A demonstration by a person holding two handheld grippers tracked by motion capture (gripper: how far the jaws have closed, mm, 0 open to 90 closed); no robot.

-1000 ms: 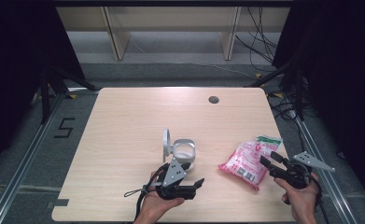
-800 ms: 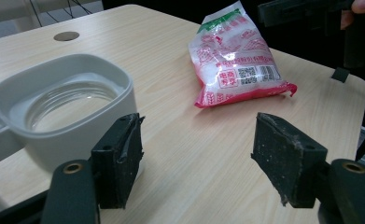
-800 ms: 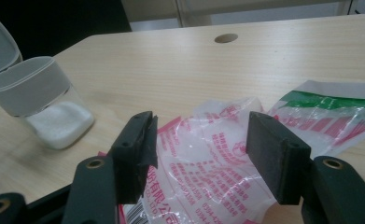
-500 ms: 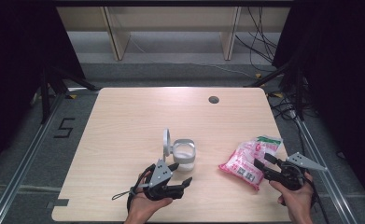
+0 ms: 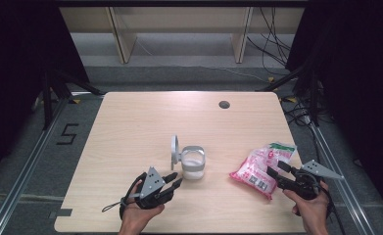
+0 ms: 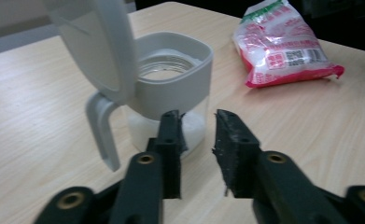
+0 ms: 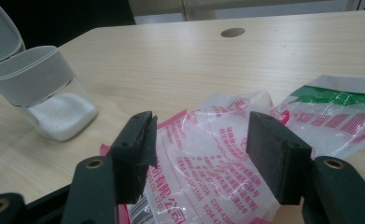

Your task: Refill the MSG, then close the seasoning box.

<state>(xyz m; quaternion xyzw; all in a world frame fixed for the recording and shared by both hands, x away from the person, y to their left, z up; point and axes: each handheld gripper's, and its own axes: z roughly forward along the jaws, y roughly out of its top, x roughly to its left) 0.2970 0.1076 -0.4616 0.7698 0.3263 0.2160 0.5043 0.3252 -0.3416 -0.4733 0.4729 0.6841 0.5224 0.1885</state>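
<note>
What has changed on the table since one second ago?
The left gripper drew back toward the table's near edge, and its jaws have just been closing with nothing between them. The right gripper stayed over the bag. The open jar did not move.

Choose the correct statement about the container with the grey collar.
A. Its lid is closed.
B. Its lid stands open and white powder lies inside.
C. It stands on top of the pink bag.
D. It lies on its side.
B: the container stands upright on the table, its hinged lid raised, with white powder at the bottom.
</note>
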